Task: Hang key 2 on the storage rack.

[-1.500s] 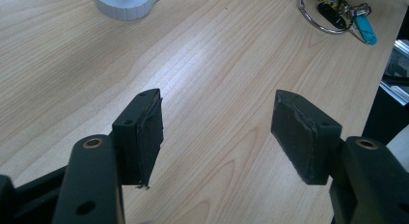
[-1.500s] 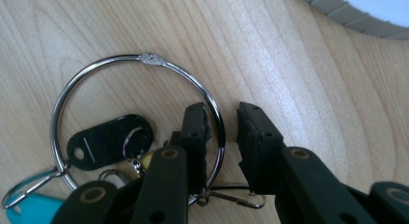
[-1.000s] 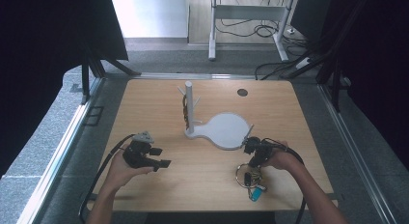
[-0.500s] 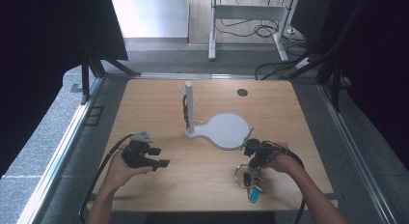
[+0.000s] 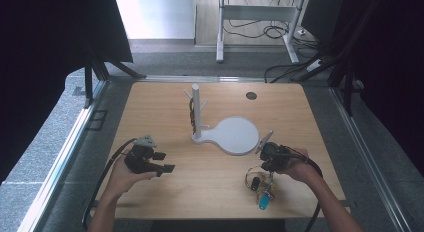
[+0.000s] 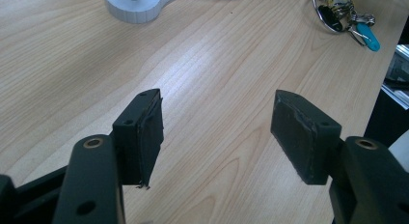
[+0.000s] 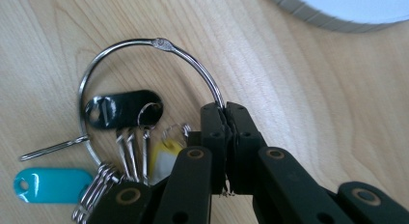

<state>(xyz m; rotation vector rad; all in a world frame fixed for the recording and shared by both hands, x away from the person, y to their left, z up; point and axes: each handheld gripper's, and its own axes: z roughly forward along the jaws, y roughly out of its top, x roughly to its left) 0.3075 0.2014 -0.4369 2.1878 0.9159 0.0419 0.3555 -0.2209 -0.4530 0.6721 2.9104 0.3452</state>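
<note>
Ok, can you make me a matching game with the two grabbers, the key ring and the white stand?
Things:
1. left gripper
2. right gripper
3. key ring
4. white stand

States or places:
a. lies on the wood with a turquoise tag on it
b. jaws wide apart, nothing between them
c. stands near the table's middle, with an upright post
d. jaws shut on a metal loop

Pairs: 1-b, 2-d, 3-a, 4-c
</note>
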